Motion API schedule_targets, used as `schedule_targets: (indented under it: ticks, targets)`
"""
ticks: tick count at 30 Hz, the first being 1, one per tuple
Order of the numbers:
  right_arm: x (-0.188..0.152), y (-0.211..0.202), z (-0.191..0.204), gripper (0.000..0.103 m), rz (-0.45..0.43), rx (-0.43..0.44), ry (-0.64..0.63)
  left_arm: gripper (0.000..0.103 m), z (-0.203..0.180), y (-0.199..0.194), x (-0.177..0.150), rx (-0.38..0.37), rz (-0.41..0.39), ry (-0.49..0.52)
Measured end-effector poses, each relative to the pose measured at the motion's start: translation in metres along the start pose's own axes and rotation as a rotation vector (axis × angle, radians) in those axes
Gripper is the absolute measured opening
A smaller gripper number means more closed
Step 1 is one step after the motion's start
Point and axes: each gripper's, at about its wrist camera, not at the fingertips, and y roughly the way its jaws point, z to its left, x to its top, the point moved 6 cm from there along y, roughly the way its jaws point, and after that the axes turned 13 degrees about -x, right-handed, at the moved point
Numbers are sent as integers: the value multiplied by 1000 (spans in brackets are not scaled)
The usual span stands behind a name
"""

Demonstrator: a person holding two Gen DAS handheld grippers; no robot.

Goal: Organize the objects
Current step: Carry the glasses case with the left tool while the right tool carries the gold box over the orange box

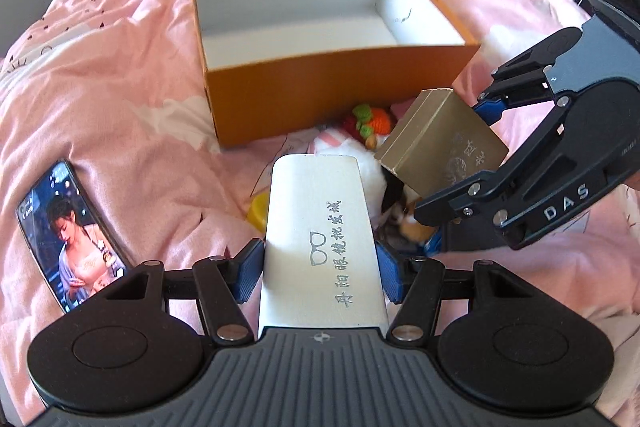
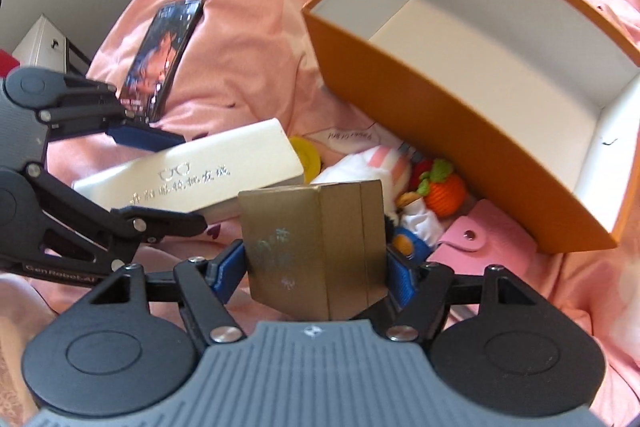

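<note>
My left gripper [image 1: 318, 273] is shut on a long white glasses case [image 1: 320, 239] with printed characters, held above the pink bedspread. To its right, my right gripper [image 1: 464, 151] is shut on a gold box [image 1: 436, 147]. In the right wrist view the same gold box [image 2: 316, 251] sits clamped between the blue pads of my right gripper [image 2: 314, 273], and the white case [image 2: 192, 175] is held by the left gripper [image 2: 176, 179] at the left. An open orange cardboard box [image 1: 320, 95], white inside and with nothing in it, lies beyond both [image 2: 460, 155].
A phone [image 1: 70, 235] with a lit screen lies on the pink bedspread [image 1: 120, 75] at the left. Under the held things lie a yellow lid [image 1: 258, 209], a knitted orange toy [image 2: 444, 193], a white plush [image 2: 360, 163] and a pink snap wallet [image 2: 480, 241].
</note>
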Motion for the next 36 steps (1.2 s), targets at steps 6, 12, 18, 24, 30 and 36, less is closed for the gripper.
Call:
schedule_targets:
  ticks: [6, 12, 18, 24, 30, 36]
  targets:
    - [9, -33, -27, 73, -71, 33, 113, 68, -12, -17, 25, -41, -113, -7]
    - [28, -65, -54, 73, -179, -8, 181, 68, -12, -30, 65, -64, -256, -35]
    - [48, -80, -80, 73, -249, -61, 238, 68, -2, -28, 108, -40, -385, -75]
    - [64, -67, -108, 73, -259, -84, 316, 68, 12, -3, 137, -42, -423, -127]
    - [81, -38, -134, 73, -229, -66, 390, 68, 31, 29, 156, -29, -380, -174]
    - [90, -5, -156, 73, -173, -60, 433, 68, 52, 63, 161, 45, -311, -203]
